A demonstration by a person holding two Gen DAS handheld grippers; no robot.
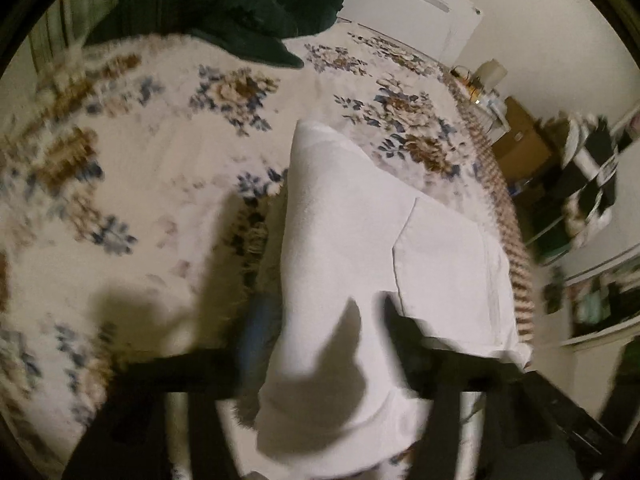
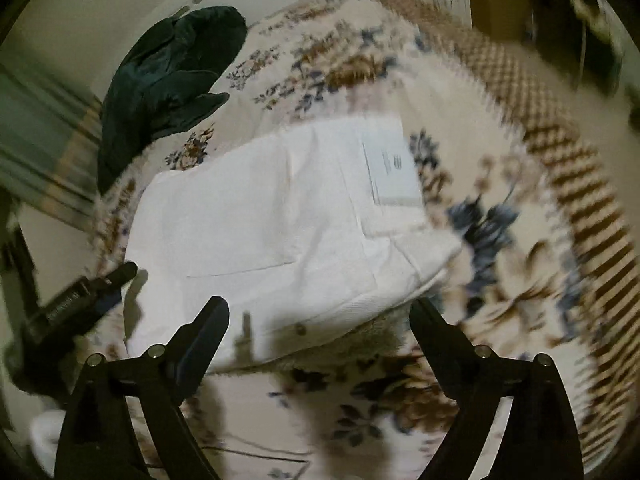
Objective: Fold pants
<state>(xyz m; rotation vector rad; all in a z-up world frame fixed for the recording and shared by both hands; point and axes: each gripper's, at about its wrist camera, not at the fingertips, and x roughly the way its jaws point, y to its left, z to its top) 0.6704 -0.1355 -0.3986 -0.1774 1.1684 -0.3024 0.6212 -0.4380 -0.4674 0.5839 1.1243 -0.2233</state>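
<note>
The pants (image 2: 288,216) are white, folded into a thick pad on the floral bedspread (image 2: 500,264), just ahead of my right tongs (image 2: 320,320), whose jaws stand wide apart and empty. My left tongs (image 1: 320,332) have cloth (image 1: 340,264) draped between the jaws and rising ahead of them — whether they pinch it, I cannot tell through the blur. I judge the fabric soft, limp and light, stiffer at the waistband (image 2: 360,300), so I'd grip hems and seams. From the right tongs the long axis runs left to right, waistband nearest — a dark green garment (image 2: 168,76) lies well beyond.
</note>
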